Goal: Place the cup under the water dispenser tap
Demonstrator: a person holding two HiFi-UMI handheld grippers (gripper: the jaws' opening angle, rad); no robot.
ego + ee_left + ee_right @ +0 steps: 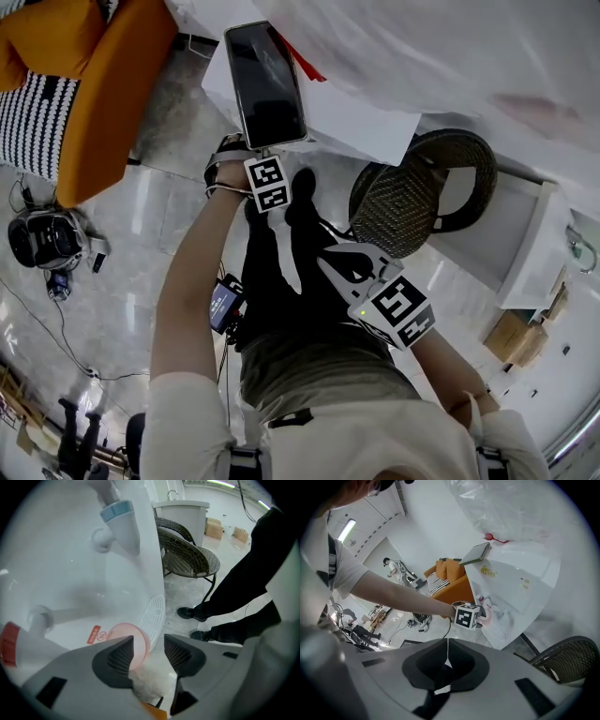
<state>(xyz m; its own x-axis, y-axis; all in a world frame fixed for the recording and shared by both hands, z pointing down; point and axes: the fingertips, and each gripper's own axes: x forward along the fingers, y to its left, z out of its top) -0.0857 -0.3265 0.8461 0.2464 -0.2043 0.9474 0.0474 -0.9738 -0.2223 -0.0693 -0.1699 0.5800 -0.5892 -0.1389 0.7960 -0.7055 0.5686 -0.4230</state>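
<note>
A translucent pink cup (pixel 127 638) stands on the white water dispenser's (pixel 70 573) drip tray, beside the grille (pixel 154 613), below the blue tap (pixel 119 513); a red tap (pixel 9 644) is at the left. My left gripper (pixel 149 656) points steeply down over the cup, open. The cup's body is in the gap against the left pad (pixel 119 658) and apart from the right pad (pixel 180 652). The right gripper view shows the left gripper's marker cube (pixel 468 616) beside the cup (pixel 488 612). My right gripper (pixel 446 665) is shut and empty, held back from the dispenser.
A dark wicker chair (pixel 412 197) stands right of the dispenser, with a white cabinet (pixel 525 253) and cardboard boxes (pixel 511 336) beyond. An orange sofa (pixel 103 84) and a device with cables (pixel 47 239) are at the left. The person's black-trousered legs (pixel 243 602) stand close by.
</note>
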